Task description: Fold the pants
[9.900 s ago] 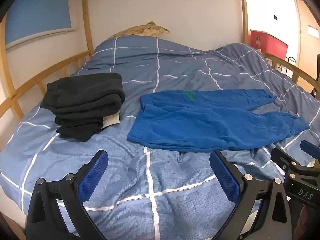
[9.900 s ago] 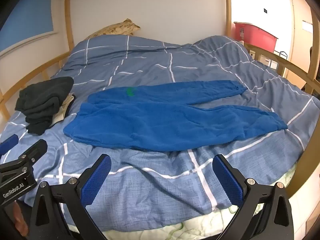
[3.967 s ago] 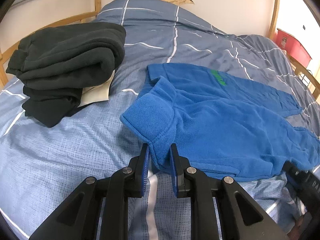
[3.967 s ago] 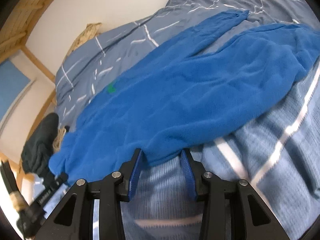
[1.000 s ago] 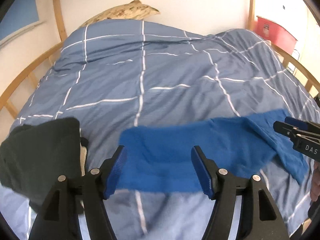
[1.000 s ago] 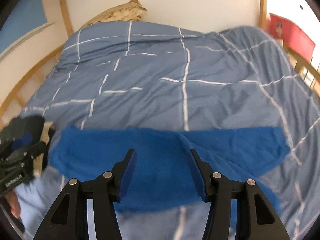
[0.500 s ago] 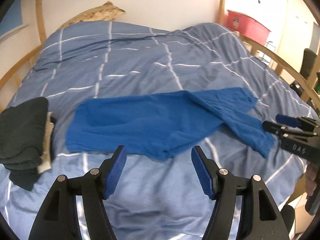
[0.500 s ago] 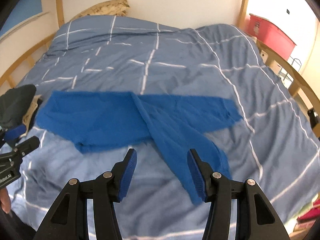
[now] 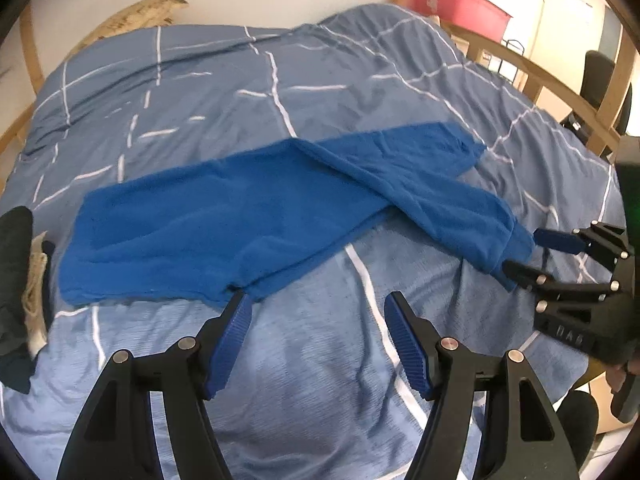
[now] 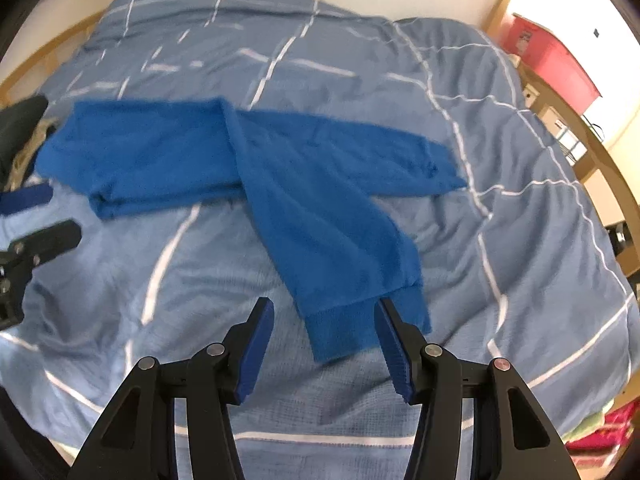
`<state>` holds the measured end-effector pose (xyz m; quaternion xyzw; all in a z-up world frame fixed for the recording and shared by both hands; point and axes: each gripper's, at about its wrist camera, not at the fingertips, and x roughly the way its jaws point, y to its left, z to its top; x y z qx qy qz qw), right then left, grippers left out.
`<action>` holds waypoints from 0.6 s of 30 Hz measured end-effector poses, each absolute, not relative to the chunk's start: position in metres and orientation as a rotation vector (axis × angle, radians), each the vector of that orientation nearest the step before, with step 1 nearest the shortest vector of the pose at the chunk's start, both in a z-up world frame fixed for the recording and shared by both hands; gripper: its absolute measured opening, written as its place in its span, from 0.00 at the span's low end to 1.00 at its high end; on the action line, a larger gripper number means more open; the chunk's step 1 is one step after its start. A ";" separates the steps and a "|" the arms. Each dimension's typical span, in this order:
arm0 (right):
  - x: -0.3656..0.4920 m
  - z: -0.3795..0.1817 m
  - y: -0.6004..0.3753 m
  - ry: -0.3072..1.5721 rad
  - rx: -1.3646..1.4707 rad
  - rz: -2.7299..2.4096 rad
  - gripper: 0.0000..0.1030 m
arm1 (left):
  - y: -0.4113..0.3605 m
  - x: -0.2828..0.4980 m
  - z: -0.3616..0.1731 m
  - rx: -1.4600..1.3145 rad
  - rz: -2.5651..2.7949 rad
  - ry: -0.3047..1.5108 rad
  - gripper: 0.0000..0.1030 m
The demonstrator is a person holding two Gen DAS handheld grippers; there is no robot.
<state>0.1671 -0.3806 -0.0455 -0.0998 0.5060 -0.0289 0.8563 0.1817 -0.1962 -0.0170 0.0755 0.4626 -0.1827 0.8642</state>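
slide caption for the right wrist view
Open right claw poised at the cuff of blue pants on a bed.

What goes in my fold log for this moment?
left gripper: open, at waist edge | right gripper: open, around cuff | blue pants: legs splayed on duvet

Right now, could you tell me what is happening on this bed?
A person with a handheld gripper in each hand is folding a pair of blue pants spread on the blue checked duvet. The legs lie splayed, one crossing toward the near edge. The right gripper has its jaws open around that leg's cuff, not yet closed. The left gripper hovers open near the waist end. A folded dark pile sits at the left.
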 end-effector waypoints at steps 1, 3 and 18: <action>0.167 -0.051 -0.379 1.076 -0.224 -0.050 0.52 | -0.200 0.183 -0.020 0.163 -0.389 0.977 0.66; 0.166 -0.061 -0.376 1.094 -0.261 -0.050 0.52 | -0.203 0.184 -0.024 0.174 -0.395 0.986 0.66; 0.167 -0.074 -0.384 1.060 -0.255 -0.079 0.16 | -0.230 0.197 -0.037 0.201 -0.450 1.018 0.66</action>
